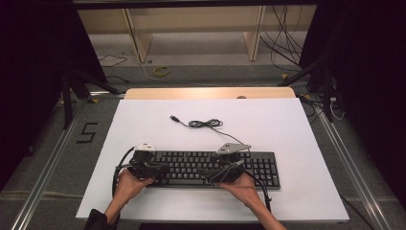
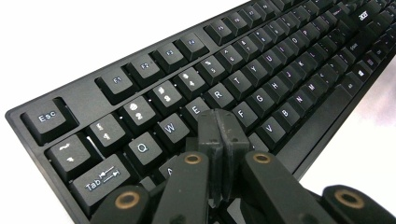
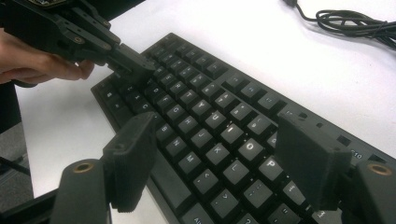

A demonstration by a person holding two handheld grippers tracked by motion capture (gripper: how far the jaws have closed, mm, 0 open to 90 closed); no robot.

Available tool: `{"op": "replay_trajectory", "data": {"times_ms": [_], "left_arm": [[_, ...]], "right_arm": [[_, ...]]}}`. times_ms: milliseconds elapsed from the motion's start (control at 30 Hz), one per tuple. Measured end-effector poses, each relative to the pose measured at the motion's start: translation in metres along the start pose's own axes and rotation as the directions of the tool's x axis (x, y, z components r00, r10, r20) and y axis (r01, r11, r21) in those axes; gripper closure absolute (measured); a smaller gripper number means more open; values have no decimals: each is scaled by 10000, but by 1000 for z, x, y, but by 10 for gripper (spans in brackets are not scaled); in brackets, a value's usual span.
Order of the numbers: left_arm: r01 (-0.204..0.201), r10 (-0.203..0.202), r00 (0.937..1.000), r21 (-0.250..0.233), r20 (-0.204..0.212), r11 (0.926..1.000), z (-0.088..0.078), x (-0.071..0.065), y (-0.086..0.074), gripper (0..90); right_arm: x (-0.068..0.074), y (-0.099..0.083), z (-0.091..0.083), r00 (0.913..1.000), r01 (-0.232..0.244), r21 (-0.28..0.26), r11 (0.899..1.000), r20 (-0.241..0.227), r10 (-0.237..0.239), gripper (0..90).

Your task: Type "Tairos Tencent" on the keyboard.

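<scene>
A broad white rectangular table top (image 1: 287,124) carries a long black plastic computer keyboard (image 1: 206,167) lying flat along its near edge, keys up, with the person's forearms coming in behind it. Both hands rest at the keyboard's front edge: the left hand (image 1: 128,184) at its left end, the right hand (image 1: 242,186) right of the middle. The left gripper (image 2: 218,123), a black two-jaw tool, points down over the letter keys, its jaws pressed flat together with nothing between them; the closed tip stands just above the keys near E and R, though actual contact cannot be told. In the right gripper view the same tool (image 3: 135,65) angles in over the keyboard's far end. The right gripper (image 3: 219,163), its twin, hovers with jaws spread wide over the keys around O and P, gripping nothing, the pads well apart and clear of the key caps. Behind the keyboard, the keyboard's thin black cable (image 1: 206,123) lies in a loose coil on the table top, ending in a small black USB plug (image 1: 175,118) that lies free.
</scene>
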State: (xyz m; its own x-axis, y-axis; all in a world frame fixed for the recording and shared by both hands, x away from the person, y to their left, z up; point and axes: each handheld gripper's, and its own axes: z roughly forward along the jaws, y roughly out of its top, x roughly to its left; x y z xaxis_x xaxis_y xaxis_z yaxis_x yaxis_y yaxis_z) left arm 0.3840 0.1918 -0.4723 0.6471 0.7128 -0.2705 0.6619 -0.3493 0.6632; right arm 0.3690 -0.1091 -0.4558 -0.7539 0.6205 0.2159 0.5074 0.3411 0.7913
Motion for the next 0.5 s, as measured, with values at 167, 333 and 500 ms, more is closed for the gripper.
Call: {"op": "replay_trajectory", "data": {"times_ms": [167,333,500], "left_arm": [[13,-13,10000,32,3,10000,0,1,0,890],[69,-69,10000,98,-5,9999,2,1,0,890],[74,-74,10000,159,-1,9998,2,3,0,890]], "right_arm": [[1,-1,-1,10000,-4,9,10000,-38,4,300],[1,-1,-2,10000,-19,2,10000,-79,19,296],[1,-1,-2,10000,-9,-15,10000,-63,9,296]]}}
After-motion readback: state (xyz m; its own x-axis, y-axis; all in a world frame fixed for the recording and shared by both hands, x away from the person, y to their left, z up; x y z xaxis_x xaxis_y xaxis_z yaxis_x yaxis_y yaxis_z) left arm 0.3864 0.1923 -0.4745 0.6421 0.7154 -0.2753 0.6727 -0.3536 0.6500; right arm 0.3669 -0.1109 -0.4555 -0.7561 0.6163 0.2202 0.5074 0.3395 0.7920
